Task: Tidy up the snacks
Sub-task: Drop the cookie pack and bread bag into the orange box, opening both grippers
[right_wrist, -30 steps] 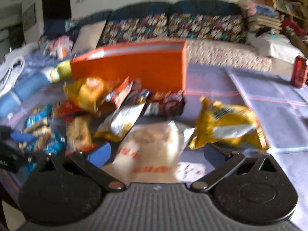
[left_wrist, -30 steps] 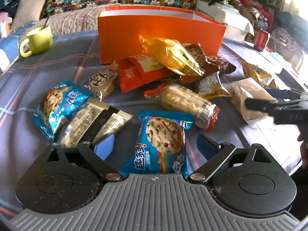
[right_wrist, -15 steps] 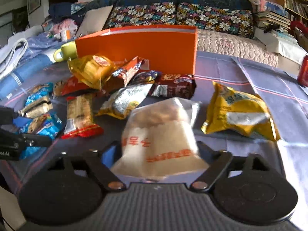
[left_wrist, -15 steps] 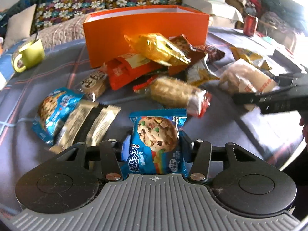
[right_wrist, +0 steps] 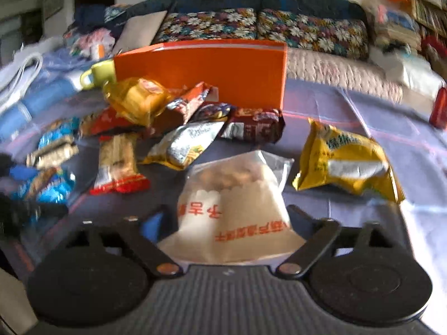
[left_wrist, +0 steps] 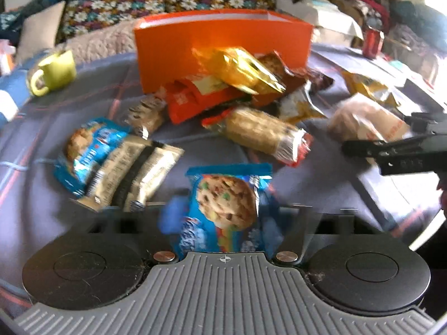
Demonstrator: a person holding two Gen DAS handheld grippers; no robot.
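**A:** Which step is this? The orange box [left_wrist: 223,44] stands at the back of the counter [left_wrist: 42,145], with the snacks heaped in front of it.

**B:** Pickup, I'd say. The right hand-held gripper [right_wrist: 223,223] has just been closing, fingers half-wide around the pale bread bag [right_wrist: 234,203]. The left hand-held gripper [left_wrist: 223,220] is pinched nearly closed on the blue cookie packet [left_wrist: 226,203]. Next, I reckon: lift both and carry them to the box.

Two blue cookie packets [left_wrist: 223,209], one orange box [left_wrist: 223,42], one mug [left_wrist: 53,71]
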